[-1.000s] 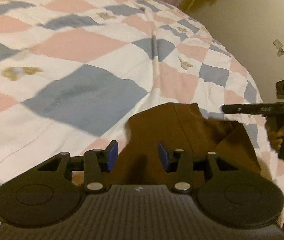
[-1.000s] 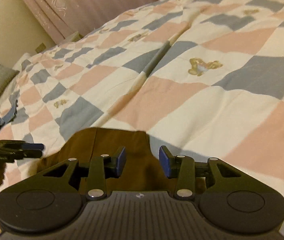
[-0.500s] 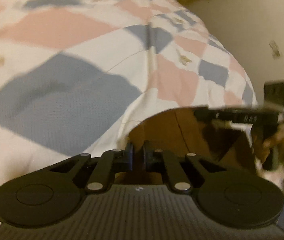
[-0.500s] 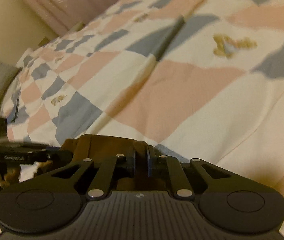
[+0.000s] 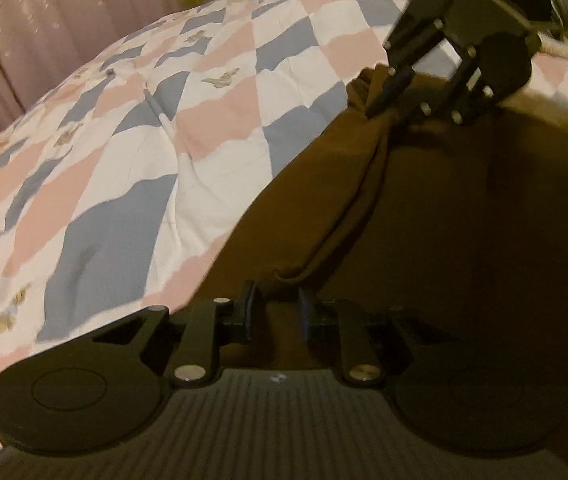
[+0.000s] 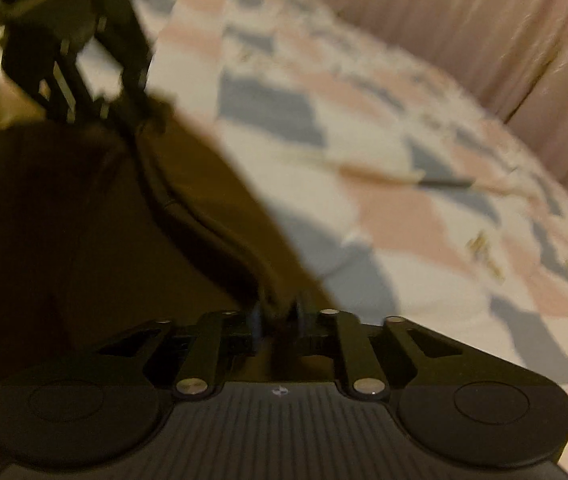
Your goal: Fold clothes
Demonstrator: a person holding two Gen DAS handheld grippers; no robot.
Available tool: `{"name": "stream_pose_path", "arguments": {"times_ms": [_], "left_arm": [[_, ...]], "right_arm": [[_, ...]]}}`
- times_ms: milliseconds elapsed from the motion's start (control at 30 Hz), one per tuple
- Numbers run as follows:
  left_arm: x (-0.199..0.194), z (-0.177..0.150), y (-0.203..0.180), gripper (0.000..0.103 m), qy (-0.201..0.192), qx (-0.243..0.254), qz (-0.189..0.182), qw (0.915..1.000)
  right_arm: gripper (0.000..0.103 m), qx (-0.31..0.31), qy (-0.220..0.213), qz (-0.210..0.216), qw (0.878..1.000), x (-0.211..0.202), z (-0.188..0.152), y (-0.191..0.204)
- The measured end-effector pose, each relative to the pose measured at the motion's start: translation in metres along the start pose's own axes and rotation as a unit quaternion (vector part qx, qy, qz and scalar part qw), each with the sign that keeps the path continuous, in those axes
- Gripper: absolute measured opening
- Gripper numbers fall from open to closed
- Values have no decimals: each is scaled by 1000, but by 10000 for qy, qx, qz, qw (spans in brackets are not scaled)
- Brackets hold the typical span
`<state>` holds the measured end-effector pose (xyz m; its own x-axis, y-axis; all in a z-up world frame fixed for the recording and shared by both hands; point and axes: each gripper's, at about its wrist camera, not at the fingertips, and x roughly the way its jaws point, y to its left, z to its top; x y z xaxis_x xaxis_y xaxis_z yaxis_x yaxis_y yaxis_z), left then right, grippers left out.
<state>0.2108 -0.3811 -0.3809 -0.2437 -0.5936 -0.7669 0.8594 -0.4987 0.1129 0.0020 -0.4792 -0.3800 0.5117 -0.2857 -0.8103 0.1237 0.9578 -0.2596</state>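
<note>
Above checkered quilt [image 5: 131,168], both grippers stretch brown garment [image 5: 444,220] taut

garment [image 5: 424,216]: plain dark brown, no print
quilt [image 5: 131,168]: pink, grey-blue and white diamond patchwork, small tan motifs
curtain [image 5: 43,20]: dusty pink, faint pale flecks
left tool [image 5: 275,312]: black body, blue pads
right tool [image 6: 277,322]: black body, blue pads

The stretched brown cloth garment [image 5: 424,208] is filling the space between the left tool [image 5: 275,308] and right tool [image 6: 277,320], blocking passage there. Beyond it, the pink, grey and white checked bed quilt [image 5: 131,160] is lying open up to the pink pleated curtain [image 5: 43,20].
</note>
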Motion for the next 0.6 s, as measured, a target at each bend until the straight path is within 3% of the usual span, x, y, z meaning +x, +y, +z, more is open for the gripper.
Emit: {"name": "stream_pose_path", "arguments": {"times_ms": [67, 133, 200, 267, 333, 433, 467, 533, 600], "left_arm": [[-11, 2, 4, 18, -117, -311, -86, 9994], [-23, 6, 10, 18, -289, -586, -239, 9976], [-33, 11, 17, 18, -637, -1068, -296, 9918], [-30, 14, 27, 18, -848, -1734, -370, 9805], [-12, 14, 30, 18, -694, -2144, -411, 9734], [30, 9, 13, 18, 101, -1716, -226, 9849], [34, 9, 8, 18, 193, -1514, -164, 9881], [30, 12, 4, 19, 231, -1253, -97, 9918], [7, 16, 18, 29, 31, -1366, -109, 9906]], "right_arm": [[27, 218, 11, 137, 9997, -7, 3, -3], [27, 835, -249, 432, 9953, -19, 7, -19], [27, 1536, -562, 758, 9836, -30, 10, -36], [27, 2250, -861, 1014, 9652, -33, 9, -53], [27, 2618, -861, 1091, 9551, -24, 9, -61], [27, 2451, -290, 1099, 9628, 2, 8, -54], [26, 2263, -36, 1080, 9680, 12, 7, -48], [27, 1972, 134, 1055, 9746, 17, 8, -42], [39, 1925, 107, 1118, 9749, 11, 13, -48]]}}
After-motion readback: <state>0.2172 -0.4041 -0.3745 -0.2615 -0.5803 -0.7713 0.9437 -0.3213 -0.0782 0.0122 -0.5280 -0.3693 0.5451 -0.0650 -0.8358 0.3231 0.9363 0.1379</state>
